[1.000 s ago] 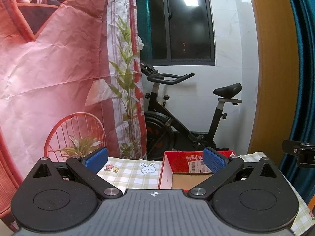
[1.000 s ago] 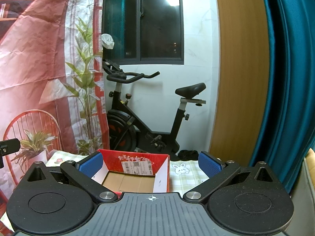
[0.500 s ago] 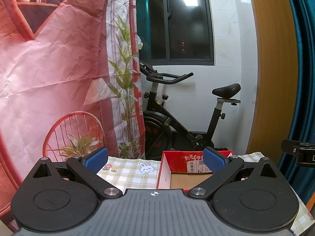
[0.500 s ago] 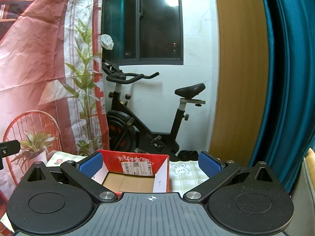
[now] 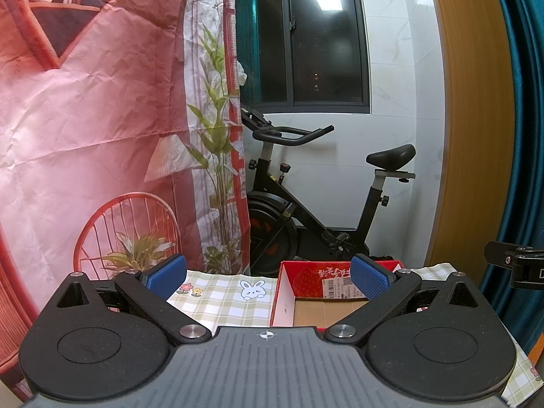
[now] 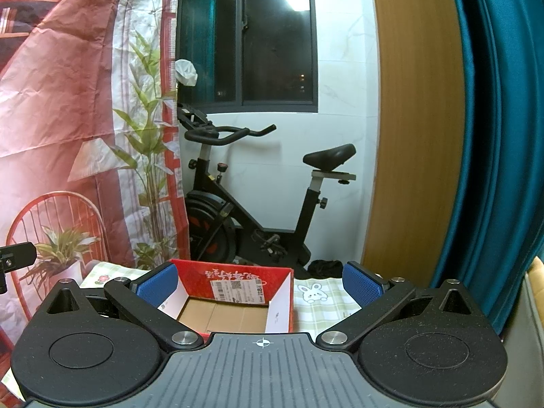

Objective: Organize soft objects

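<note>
A red cardboard box with a brown floor is seen on a green-and-white checked tablecloth printed with white rabbits.

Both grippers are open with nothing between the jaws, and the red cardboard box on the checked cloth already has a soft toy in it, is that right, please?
Not quite: the red cardboard box holds nothing; the right wrist view shows its bare brown floor. Both the left gripper and the right gripper are indeed open, and the box does sit on the checked cloth.
</note>
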A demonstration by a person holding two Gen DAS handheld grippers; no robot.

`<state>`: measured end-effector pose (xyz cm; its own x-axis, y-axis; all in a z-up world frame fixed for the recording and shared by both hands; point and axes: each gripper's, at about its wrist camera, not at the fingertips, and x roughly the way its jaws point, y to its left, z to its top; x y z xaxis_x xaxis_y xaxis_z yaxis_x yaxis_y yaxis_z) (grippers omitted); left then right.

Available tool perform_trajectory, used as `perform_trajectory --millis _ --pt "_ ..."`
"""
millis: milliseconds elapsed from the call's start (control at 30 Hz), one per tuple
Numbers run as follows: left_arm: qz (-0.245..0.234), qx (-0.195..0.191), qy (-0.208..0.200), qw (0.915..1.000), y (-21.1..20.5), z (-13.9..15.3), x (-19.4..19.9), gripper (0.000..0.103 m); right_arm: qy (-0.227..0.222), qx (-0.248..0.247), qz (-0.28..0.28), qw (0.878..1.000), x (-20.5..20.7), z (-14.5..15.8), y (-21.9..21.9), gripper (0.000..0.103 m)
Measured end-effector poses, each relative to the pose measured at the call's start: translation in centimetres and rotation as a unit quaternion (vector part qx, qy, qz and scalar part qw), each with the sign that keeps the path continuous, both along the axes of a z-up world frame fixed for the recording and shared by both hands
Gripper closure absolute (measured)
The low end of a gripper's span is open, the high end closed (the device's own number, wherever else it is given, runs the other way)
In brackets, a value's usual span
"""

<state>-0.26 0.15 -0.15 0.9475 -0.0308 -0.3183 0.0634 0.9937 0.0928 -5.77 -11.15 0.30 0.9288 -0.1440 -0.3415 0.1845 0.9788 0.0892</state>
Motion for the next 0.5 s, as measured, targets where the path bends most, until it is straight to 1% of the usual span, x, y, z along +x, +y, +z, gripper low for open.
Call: perform_trajectory --millis 500 --pt "-0.002 -0.002 0.001 1.0000 -0.06 -0.06 -0.02 0.000 0.000 0.001 0.000 1.000 -0.02 -0.03 0.00 0.000"
